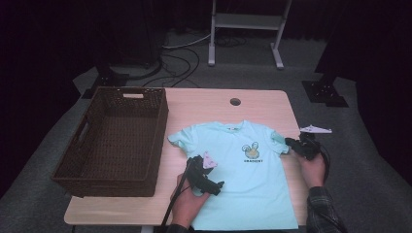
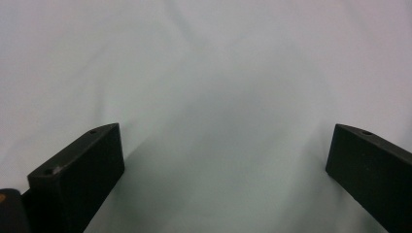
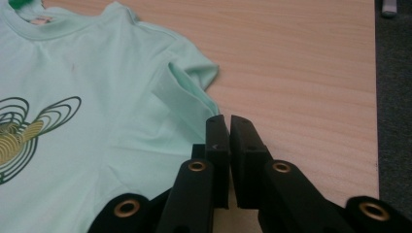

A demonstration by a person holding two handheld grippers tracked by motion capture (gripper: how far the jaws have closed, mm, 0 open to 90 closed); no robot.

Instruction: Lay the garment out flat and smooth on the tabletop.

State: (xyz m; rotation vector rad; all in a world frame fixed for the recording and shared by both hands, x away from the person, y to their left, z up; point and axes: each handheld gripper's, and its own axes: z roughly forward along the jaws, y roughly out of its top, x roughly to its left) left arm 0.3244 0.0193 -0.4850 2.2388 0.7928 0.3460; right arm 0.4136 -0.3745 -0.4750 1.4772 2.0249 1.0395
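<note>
A mint-green T-shirt (image 1: pixel 243 179) with a rabbit print (image 1: pixel 251 152) lies flat, front up, on the wooden table (image 1: pixel 204 104). My left gripper (image 1: pixel 206 177) points down over the shirt's left side, below the left sleeve. Its jaws stand wide open (image 2: pixel 226 141) just above smooth shirt cloth (image 2: pixel 204 73), with nothing between them. My right gripper (image 1: pixel 294 144) is at the shirt's right sleeve (image 3: pixel 187 80). Its jaws are shut (image 3: pixel 227 121), tips at the sleeve's hem edge. I see no cloth between them.
A deep brown wicker basket (image 1: pixel 160 131) stands on the table's left part, close to the shirt's left sleeve. A round cable hole (image 1: pixel 235 102) lies near the far edge. Bare wood (image 3: pixel 301 73) runs right of the sleeve to the table's edge. A metal stand (image 1: pixel 248 22) is behind the table.
</note>
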